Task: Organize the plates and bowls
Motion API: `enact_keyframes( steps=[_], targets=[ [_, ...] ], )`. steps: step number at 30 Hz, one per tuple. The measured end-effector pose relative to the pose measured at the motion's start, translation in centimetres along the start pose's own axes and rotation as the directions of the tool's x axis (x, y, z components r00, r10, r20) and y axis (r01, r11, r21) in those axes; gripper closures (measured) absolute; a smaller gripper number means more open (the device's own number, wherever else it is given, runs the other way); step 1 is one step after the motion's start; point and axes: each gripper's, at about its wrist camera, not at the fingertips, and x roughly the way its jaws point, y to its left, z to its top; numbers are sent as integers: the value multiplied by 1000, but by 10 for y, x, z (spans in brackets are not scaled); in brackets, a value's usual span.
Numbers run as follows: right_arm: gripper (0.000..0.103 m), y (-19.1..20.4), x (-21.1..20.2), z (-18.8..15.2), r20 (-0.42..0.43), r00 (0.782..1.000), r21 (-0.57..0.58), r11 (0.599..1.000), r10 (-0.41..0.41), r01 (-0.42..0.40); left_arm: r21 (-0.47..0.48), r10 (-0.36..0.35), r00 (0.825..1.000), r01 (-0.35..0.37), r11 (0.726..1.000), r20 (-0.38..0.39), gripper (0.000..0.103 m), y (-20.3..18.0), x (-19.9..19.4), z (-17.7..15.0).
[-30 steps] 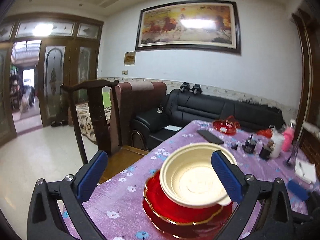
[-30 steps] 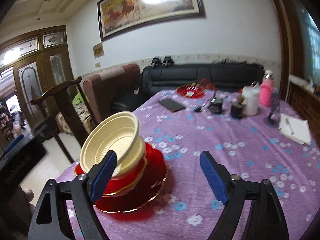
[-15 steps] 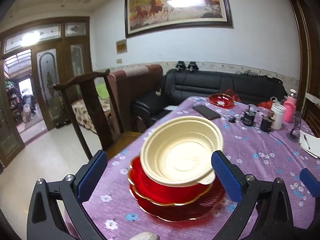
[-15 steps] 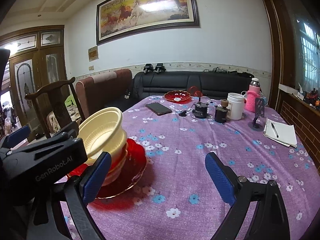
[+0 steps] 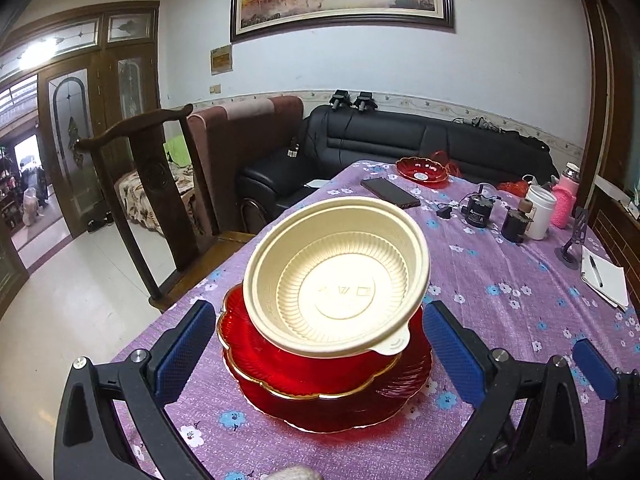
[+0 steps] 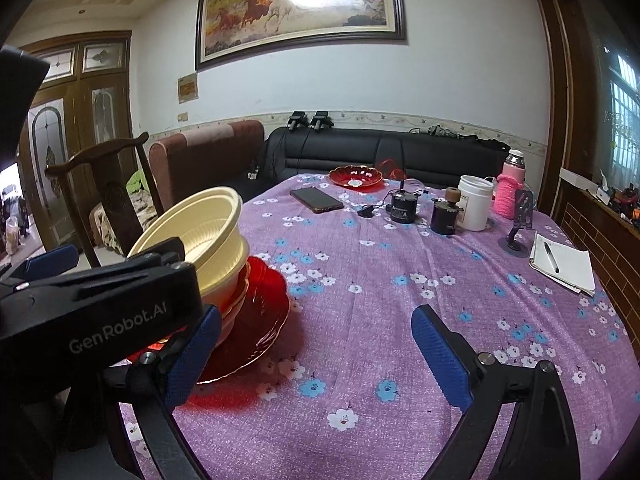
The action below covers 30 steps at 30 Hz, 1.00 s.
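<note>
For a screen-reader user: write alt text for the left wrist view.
A tilted cream bowl sits atop stacked red plates on a purple floral tablecloth, framed by the open left claw. A black sofa stands behind.

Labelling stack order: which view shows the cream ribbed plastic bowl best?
Left wrist: the cream ribbed plastic bowl sits centred, its whole rim and inside visible, tilted on the red scalloped plates. Right wrist shows it only side-on, with the left gripper partly blocking it.

cream ribbed bowl (image 5: 340, 276) | red gold-rimmed plates (image 5: 332, 396) | purple tablecloth (image 6: 400, 280), blue-white flowers | blue pads (image 5: 182, 350)
</note>
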Motion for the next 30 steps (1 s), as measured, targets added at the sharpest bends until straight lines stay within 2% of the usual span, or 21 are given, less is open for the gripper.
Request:
enact_keyframes(
  steps=[9, 23, 27, 30],
  targets=[
    [5, 21, 9, -3, -33, 999, -58, 998, 8, -10, -31, -29, 999, 28, 999, -42, 0, 12, 14, -1],
    [5, 26, 17, -5, -58, 998, -61, 998, -7, 4, -43, -54, 997, 52, 998, -48, 0, 24, 18, -1],
    [5, 24, 18, -6, -65, 998, -60, 998, -26, 22, -50, -81, 995, 78, 996, -60, 0, 25, 20, -4],
    [5, 24, 17, -6, -62, 998, -56, 998, -27, 24, -26, -87, 994, 85, 996, -73, 0, 21, 21, -7]
  ],
)
